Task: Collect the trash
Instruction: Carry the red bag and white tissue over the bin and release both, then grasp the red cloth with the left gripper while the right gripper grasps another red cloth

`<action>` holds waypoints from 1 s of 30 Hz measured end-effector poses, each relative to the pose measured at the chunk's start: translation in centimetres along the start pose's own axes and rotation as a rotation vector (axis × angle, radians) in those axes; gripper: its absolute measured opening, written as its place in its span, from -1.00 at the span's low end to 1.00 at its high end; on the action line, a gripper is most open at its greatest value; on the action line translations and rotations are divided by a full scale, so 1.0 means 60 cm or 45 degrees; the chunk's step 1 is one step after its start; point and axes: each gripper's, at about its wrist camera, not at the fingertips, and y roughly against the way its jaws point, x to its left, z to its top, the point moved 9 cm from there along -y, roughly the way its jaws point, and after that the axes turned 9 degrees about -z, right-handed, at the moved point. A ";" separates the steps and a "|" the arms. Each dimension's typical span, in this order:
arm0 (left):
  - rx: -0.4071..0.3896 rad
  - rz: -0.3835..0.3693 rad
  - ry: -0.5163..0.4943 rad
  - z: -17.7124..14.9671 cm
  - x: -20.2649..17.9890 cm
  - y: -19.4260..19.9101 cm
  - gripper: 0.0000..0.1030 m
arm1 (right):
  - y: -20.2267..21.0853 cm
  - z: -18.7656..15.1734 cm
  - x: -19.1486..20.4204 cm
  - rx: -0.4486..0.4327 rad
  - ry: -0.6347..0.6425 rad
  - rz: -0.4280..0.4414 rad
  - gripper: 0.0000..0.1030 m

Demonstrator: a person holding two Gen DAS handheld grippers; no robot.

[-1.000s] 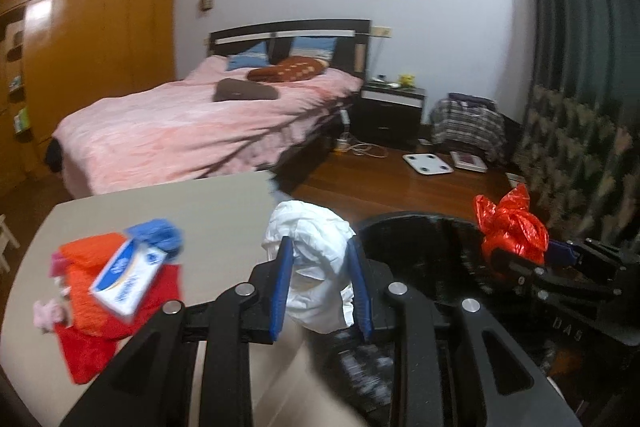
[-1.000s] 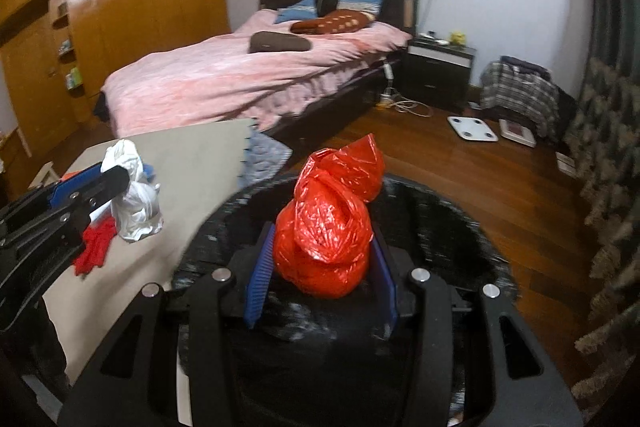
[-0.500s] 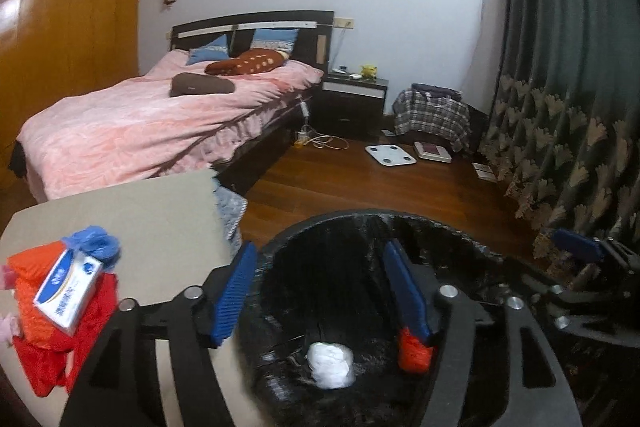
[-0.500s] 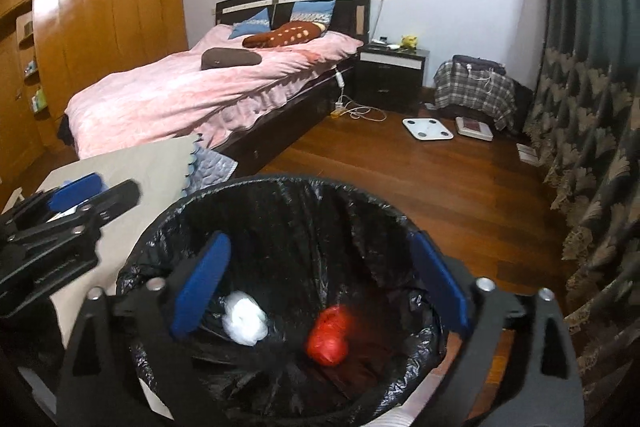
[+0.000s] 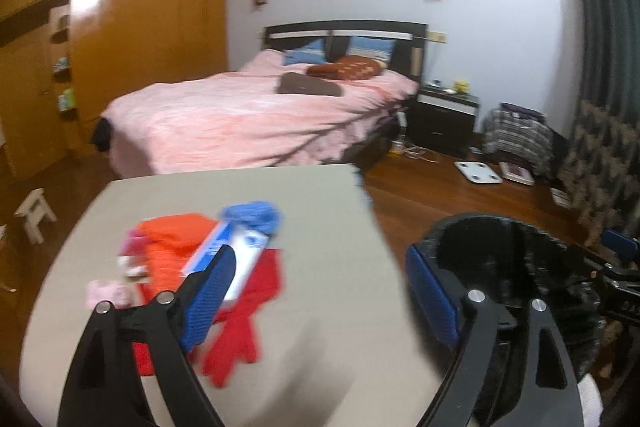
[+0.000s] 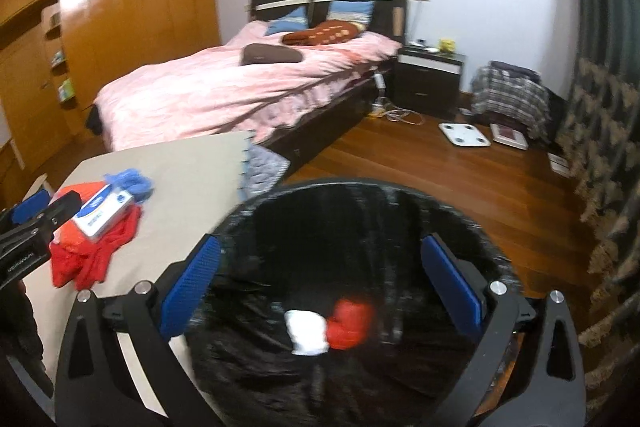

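**A:** Both tongs are empty. Left gripper [image 5: 316, 291] has its jaws opening with nothing between them, and the right gripper [image 6: 320, 291] stands wide over the black-lined bin [image 6: 460, 219].

**B:** And the trash?

**A:** Two pieces lie at the bottom of the bin, the white wad [image 6: 306, 335] touching the red wad [image 6: 350, 321]. What remains is on the beige table [image 5: 320, 195]: a heap of red and orange cloth [image 5: 172, 247], the blue-and-white box [image 5: 236, 259] on top, the blue crumple [image 5: 252, 217] at the far end.

**B:** Which hand goes?

**A:** The left, I'd judge — the heap lies ahead and to its left, just past its left finger. The box's long axis runs slantwise, near end low-left, so the jaws should straddle it across.
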 end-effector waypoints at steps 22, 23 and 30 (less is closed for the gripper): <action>0.072 0.396 0.125 -0.084 0.281 0.037 0.64 | -0.071 -0.018 0.325 0.087 0.224 0.298 0.90; 0.079 0.398 0.127 -0.093 0.287 0.037 0.64 | -0.072 -0.025 0.336 0.093 0.231 0.308 0.90; 0.125 0.409 0.162 -0.134 0.312 0.038 0.59 | -0.074 -0.065 0.409 0.110 0.305 0.366 0.90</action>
